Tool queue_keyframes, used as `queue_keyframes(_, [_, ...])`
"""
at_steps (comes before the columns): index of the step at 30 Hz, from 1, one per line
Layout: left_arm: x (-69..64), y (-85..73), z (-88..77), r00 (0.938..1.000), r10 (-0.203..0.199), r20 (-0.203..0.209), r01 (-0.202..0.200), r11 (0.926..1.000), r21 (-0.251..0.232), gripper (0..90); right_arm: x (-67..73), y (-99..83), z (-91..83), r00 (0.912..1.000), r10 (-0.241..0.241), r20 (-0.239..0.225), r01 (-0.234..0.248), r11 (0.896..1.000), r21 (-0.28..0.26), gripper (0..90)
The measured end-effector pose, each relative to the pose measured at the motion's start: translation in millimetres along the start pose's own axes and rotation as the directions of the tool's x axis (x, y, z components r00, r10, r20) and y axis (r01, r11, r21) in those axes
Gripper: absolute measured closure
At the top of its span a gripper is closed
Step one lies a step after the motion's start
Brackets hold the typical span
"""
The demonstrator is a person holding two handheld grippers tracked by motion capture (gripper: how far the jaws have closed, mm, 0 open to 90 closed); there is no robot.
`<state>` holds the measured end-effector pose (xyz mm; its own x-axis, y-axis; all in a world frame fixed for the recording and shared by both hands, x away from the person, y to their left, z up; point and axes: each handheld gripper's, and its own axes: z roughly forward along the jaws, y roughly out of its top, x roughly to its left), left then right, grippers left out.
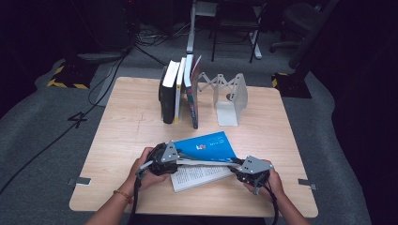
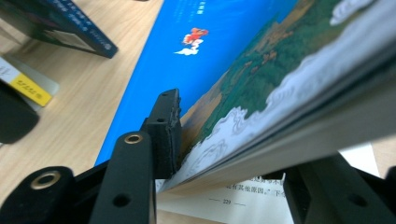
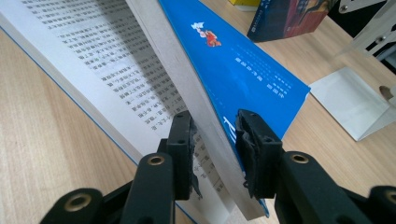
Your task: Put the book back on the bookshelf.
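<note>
Two tongs work an open blue-covered book [image 1: 206, 145] near the front edge of a pale wooden table [image 1: 126, 126], one at each end of a raised block of pages. In the high view the left tongs [image 1: 174, 159] sit at the book's left end and the right tongs [image 1: 239, 169] at its right end, each held in a person's hand, with the lifted block stretching between them above a printed page that lies flat on the table. The left gripper view shows the block, with its blue cover and a painted landscape on the inner flap, lying between the two black jaws; one pad rests against the cover side, while the other jaw stands under the paper edge, and whether it presses on the pages cannot be told. The right gripper view shows the right tongs astride the same block at its corner, one pad on the printed side and one on the blue cover, both close against the paper in a pinch. Behind the book, toward the table's far edge, a row of upright books [image 1: 178, 91] stands together, the rightmost one leaning. Just beside them to the right stands a white extendable bookend [image 1: 230, 96], with a folding lattice linking it toward the row. The floor around the table is grey carpet.
</note>
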<state>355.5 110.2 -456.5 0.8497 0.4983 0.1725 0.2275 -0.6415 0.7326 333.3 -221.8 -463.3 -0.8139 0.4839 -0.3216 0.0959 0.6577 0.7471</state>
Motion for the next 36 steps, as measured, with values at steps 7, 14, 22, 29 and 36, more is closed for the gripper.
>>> queue_keyframes(7, [-19.1,2.3,-10.7,0.9995,0.023,-0.022,-0.023,0.9991,-0.035,40.5,3.4,9.1,0.3,0.9997,-0.018,0.018,0.018,0.999,0.031,68.3])
queue_keyframes(14, [-35.9,14.6,-14.5,0.9981,0.058,-0.018,-0.060,0.9959,-0.068,51.9,6.3,16.2,1.0,0.9989,-0.042,0.020,0.041,0.998,0.051,68.2])
queue_keyframes(22, [-30.9,10.7,-12.5,0.9972,0.067,0.033,-0.065,0.9960,-0.062,67.3,-2.2,18.2,2.2,0.9989,-0.041,-0.024,0.042,0.998,0.046,61.9])
queue_keyframes(29, [-22.8,5.4,-14.3,0.9950,0.077,0.063,-0.073,0.9956,-0.058,69.7,-28.5,-4.2,0.0,0.9941,0.032,-0.104,-0.033,0.999,-0.004,56.6])
queue_keyframes(36, [-10.8,1.4,-18.0,0.9921,0.057,0.111,-0.051,0.9972,-0.054,69.8,-32.1,-5.7,-1.1,0.9965,-0.014,-0.083,0.008,0.998,-0.069,63.6])
